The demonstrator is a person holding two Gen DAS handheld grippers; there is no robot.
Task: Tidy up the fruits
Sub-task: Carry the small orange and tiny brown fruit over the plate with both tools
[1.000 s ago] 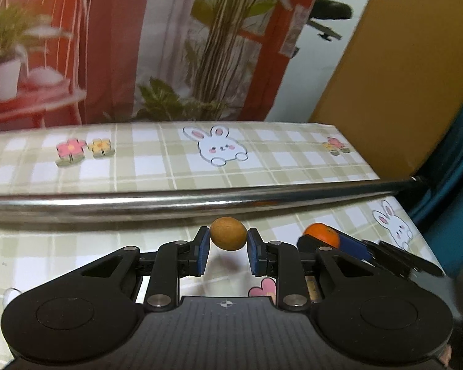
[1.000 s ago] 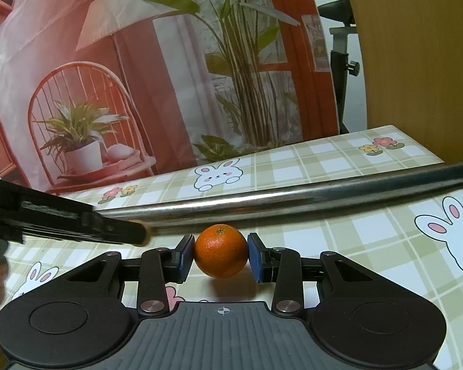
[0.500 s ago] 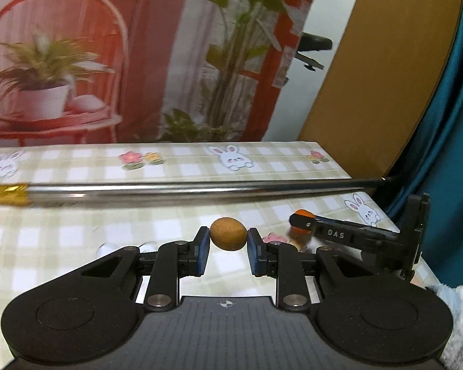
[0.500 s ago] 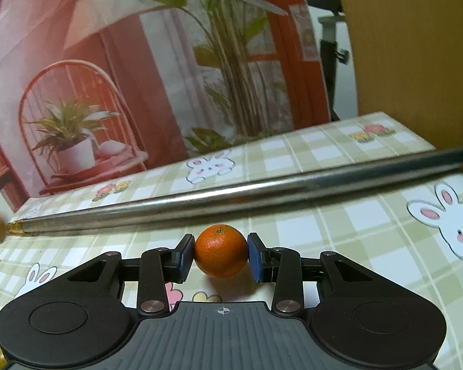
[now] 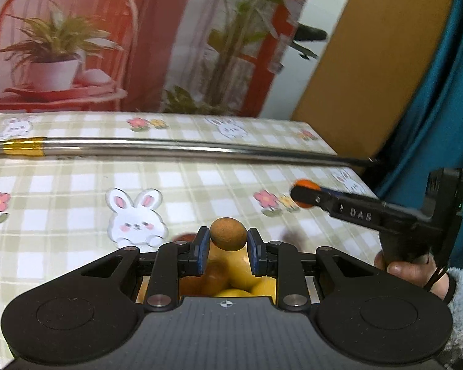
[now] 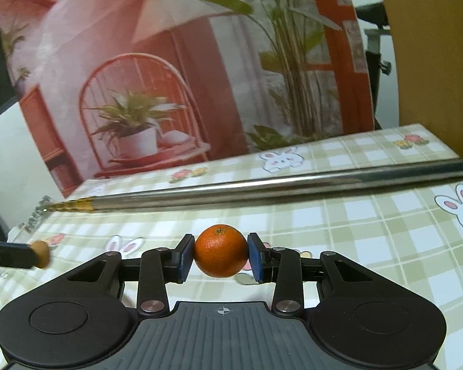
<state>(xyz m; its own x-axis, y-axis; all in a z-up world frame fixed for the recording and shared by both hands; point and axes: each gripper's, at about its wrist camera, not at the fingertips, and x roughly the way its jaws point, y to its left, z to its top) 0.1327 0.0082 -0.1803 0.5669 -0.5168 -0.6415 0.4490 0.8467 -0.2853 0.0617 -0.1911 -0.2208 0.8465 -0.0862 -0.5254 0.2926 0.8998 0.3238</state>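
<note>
Both hands have drawn back toward the near side of the metal rod point(image 5: 182, 149), which now lies well beyond them across the checked tablecloth point(image 5: 77, 185). The left gripper point(image 5: 227, 242) stays clamped on a small brown fruit point(image 5: 227, 234), now hanging over a cluster of yellow fruits point(image 5: 237, 280) just below it. The right gripper point(image 6: 221, 256) pinches the orange point(image 6: 221, 255) clear of the cloth. Both pieces look ready for sorting.
</note>
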